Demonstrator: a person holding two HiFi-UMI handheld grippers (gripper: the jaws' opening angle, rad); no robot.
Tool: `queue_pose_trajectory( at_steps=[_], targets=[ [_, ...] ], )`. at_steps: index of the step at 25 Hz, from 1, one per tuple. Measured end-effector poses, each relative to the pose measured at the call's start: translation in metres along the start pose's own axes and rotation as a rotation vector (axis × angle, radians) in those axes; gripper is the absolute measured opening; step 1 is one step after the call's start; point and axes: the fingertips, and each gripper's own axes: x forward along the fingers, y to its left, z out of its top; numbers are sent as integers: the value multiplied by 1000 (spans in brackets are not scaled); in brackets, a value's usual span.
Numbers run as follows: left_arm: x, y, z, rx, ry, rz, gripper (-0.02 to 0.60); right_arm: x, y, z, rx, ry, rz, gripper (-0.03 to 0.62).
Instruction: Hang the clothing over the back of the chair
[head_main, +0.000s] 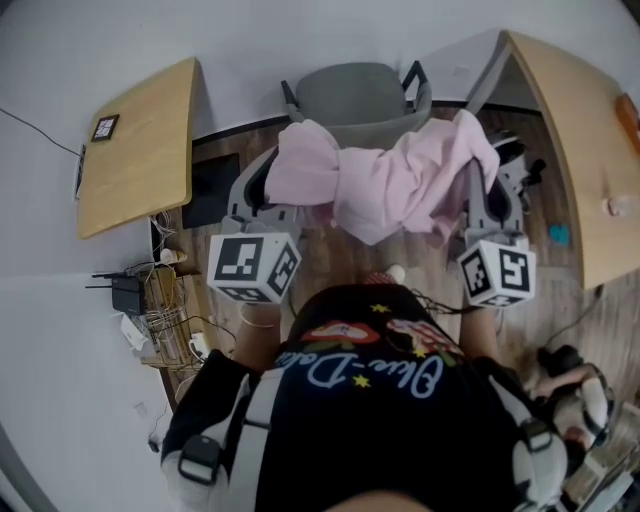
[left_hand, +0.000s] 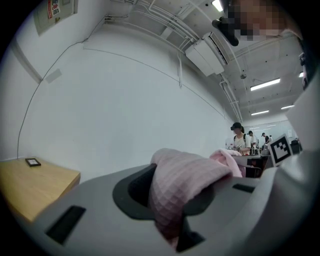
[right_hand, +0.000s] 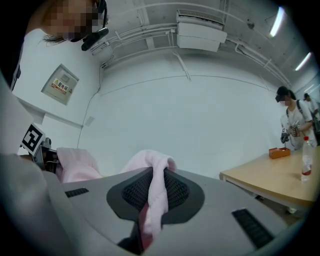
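Note:
A pale pink garment (head_main: 385, 180) is stretched between my two grippers, sagging in the middle just in front of a grey chair (head_main: 352, 98). My left gripper (head_main: 290, 160) is shut on a thick bunch of the pink cloth (left_hand: 182, 187) at its left end. My right gripper (head_main: 478, 150) is shut on a thinner fold of the same cloth (right_hand: 155, 192) at its right end. Both grippers point roughly level toward the white wall. The chair's backrest rises behind the garment; its seat is hidden under the cloth.
A wooden table (head_main: 140, 140) stands on the left and another wooden table (head_main: 585, 150) on the right, with the chair between them. Cables and a router (head_main: 130, 292) lie on the floor at the left. People stand in the far background (left_hand: 241, 140).

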Motion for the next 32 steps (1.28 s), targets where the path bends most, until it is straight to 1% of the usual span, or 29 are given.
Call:
queue_pose_trajectory(
  at_steps=[7, 12, 16, 21, 25, 32],
  targets=[
    [11, -27, 1, 3, -3, 57, 67, 5, -32, 9, -14, -17, 61, 38],
    [23, -36, 5, -6, -8, 104, 68, 21, -48, 21, -35, -24, 108, 37],
    [33, -45, 5, 3, -9, 137, 69, 33, -63, 24, -47, -34, 143, 37],
    [43, -48, 13, 7, -18, 151, 69, 49, -76, 30, -43, -52, 147, 38],
    [46, -48, 19, 29, -36, 156, 69, 51, -80, 31, -29, -67, 143, 38],
    [70, -27, 19, 13, -46, 157, 69, 76, -77, 27, -35, -53, 143, 38]
  ],
)
